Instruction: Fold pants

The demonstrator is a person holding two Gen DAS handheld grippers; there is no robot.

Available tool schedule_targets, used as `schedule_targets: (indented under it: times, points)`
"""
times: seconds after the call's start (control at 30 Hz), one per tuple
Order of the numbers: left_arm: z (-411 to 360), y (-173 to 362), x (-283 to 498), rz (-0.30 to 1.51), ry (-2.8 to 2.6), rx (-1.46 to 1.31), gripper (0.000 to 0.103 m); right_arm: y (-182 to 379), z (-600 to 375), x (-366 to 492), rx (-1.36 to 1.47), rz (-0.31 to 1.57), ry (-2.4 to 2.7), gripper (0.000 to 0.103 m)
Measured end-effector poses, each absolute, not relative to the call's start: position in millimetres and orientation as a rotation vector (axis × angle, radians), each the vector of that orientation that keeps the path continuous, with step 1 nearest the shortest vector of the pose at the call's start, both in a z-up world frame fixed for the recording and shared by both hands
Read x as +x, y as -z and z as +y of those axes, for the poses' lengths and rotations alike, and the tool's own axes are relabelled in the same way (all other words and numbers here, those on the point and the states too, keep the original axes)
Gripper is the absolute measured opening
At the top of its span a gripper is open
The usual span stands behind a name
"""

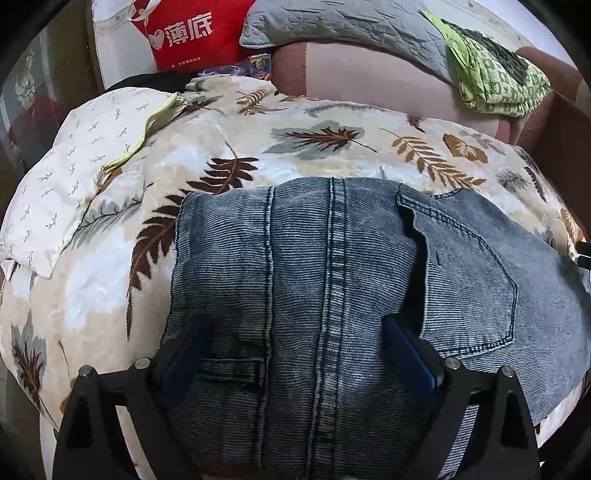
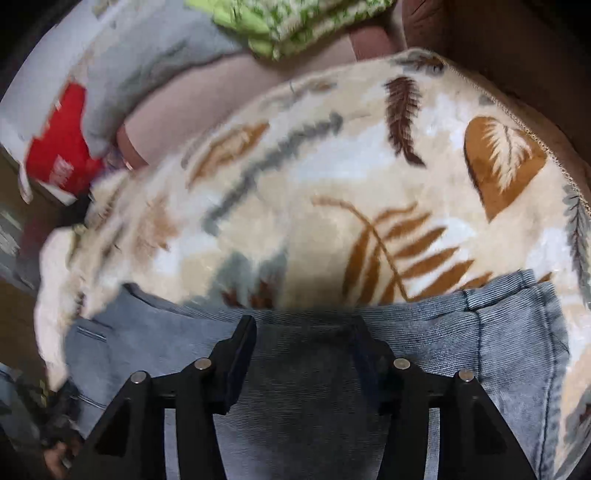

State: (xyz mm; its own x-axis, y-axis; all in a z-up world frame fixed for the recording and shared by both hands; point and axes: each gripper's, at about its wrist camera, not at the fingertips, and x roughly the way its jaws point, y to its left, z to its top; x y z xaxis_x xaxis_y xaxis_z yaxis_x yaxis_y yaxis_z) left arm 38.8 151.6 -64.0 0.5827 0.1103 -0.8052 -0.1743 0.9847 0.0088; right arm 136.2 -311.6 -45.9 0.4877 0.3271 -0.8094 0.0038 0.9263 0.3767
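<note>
Grey-blue denim pants (image 1: 332,280) lie folded on a cream blanket with leaf print (image 1: 258,147). A leg part with long seams lies over the seat part with a back pocket (image 1: 476,280). My left gripper (image 1: 295,332) is open, its fingers spread wide just above the folded leg. In the right wrist view the pants (image 2: 303,387) fill the lower frame, their edge running across the blanket (image 2: 332,184). My right gripper (image 2: 304,332) is open, fingers apart over the denim near that edge. The view is blurred.
A white patterned pillow (image 1: 74,177) lies at the blanket's left. Behind are a red bag (image 1: 192,33), a grey quilted pillow (image 1: 351,26), a green patterned cloth (image 1: 495,77) and a pink sofa back (image 1: 369,81). The blanket's right edge (image 2: 546,147) drops off into dark.
</note>
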Motion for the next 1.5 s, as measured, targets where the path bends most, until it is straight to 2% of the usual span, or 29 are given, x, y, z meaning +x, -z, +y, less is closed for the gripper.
schedule_targets:
  times: [0.07,0.13,0.2,0.37,0.47,0.63,0.77,0.83,0.87,1.0,1.07,1.1,1.17,1.43,1.5]
  points:
    - [151.6,64.1,38.7,0.933,-0.167,-0.074,0.095,41.8,-314.4,126.1,0.388,1.044,-0.222,0.057]
    - [150.5,65.0,39.8,0.932,-0.171,-0.071,0.095,54.8,-324.5,125.9,0.328,1.07,-0.14,0.069]
    - [149.2,64.2,39.8,0.93,-0.175,-0.066,0.095,76.2,-336.6,137.5,0.374,1.129,-0.128,0.069]
    - [145.1,51.6,34.5,0.899,-0.187,-0.068,0.095,20.5,-368.9,93.5,0.55,0.965,-0.148,0.069]
    - [133.4,32.9,28.6,0.832,-0.148,-0.075,0.095,8.2,-393.7,46.3,0.672,0.926,-0.141,0.069]
    - [101.4,19.7,26.6,0.806,-0.062,-0.05,0.095,32.8,-418.5,-7.2,0.871,0.96,-0.168,0.069]
    - [74.3,22.1,28.9,0.827,-0.003,-0.019,0.095,69.2,-440.1,4.7,0.961,0.952,-0.132,0.069]
    - [62.7,27.6,28.2,0.852,0.012,0.007,0.095,90.2,-451.4,18.0,0.968,1.0,-0.07,0.057]
    - [59.1,30.1,27.1,0.859,0.011,0.017,0.095,91.0,-455.5,16.7,1.011,0.989,-0.049,0.055]
    - [49.3,35.3,24.1,0.876,0.024,0.01,0.095,58.3,-447.0,3.5,0.938,0.897,-0.112,0.056]
    - [42.5,34.8,25.8,0.871,0.028,0.012,0.095,60.3,-448.0,-4.2,0.958,0.888,-0.107,0.067]
    - [38.1,34.4,27.1,0.873,0.038,0.009,0.095,68.9,-449.7,-2.1,0.95,0.922,-0.07,0.069]
    - [29.9,32.8,29.1,0.878,0.055,0.013,0.095,90.0,-456.7,7.1,0.995,0.956,-0.057,0.067]
    - [14.7,26.2,25.5,0.861,0.057,0.022,0.095,58.9,-429.6,-6.6,0.926,0.897,-0.113,0.068]
    - [16.7,29.5,27.5,0.874,0.056,0.011,0.095,62.8,-417.5,-5.7,0.895,0.914,-0.128,0.071]
